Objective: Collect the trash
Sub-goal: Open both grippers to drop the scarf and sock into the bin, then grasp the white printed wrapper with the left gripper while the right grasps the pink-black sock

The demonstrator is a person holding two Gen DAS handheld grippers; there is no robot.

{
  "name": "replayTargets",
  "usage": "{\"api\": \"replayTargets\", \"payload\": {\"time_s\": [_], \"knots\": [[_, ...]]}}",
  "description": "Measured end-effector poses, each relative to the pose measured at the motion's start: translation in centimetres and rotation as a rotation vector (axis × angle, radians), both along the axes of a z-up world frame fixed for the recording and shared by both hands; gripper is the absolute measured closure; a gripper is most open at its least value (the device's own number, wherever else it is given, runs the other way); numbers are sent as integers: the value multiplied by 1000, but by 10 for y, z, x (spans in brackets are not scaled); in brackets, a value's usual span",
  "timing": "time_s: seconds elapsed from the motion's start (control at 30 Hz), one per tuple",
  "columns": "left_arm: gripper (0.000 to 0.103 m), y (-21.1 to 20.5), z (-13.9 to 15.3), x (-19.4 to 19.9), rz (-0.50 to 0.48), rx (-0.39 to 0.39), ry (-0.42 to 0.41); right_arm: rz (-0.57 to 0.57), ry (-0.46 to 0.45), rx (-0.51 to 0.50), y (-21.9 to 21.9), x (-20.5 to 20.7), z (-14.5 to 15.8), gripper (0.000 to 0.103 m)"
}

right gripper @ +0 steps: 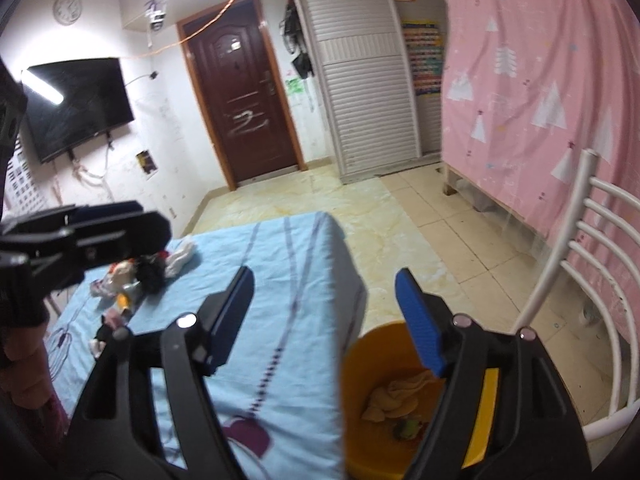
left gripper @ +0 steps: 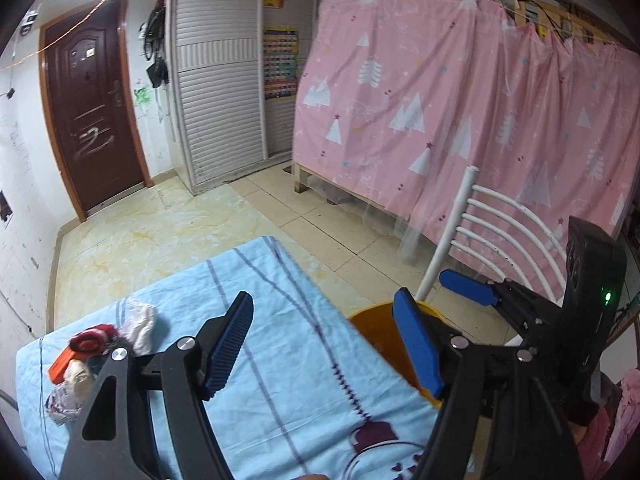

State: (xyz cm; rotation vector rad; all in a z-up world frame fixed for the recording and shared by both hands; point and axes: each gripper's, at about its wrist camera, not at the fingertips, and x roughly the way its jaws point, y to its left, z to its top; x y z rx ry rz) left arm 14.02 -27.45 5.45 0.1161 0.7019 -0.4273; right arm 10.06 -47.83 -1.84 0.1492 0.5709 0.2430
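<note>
A heap of trash (left gripper: pixel 100 344) lies at the far left of the table's light blue cloth (left gripper: pixel 280 380): a white crumpled tissue (left gripper: pixel 138 320), a red wrapper, an orange pack and other scraps. My left gripper (left gripper: pixel 324 344) is open over the cloth, to the right of the heap, with nothing between its fingers. An orange bucket (right gripper: pixel 358 376) stands on the floor at the table's right side, with yellowish crumpled paper (right gripper: pixel 396 396) and a green scrap inside. My right gripper (right gripper: pixel 326 316) is open and empty above the table edge and the bucket. The heap (right gripper: pixel 140 276) shows again in the right wrist view.
A white slatted chair (right gripper: pixel 580 264) stands just right of the bucket. Behind it hangs a pink curtain (left gripper: pixel 460 100) over a bed frame. A dark door (right gripper: pixel 244 112), a white louvred cupboard (right gripper: pixel 360 92) and a wall screen (right gripper: pixel 76 104) line the far walls. The floor is tiled.
</note>
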Motion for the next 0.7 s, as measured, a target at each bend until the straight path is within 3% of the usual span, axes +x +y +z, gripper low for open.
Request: {"api": "replayTargets", "payload": {"time_s": [0.7], "knots": [[37, 167, 3, -4, 279, -14, -20, 275, 69, -76, 146, -7, -10, 22]]}}
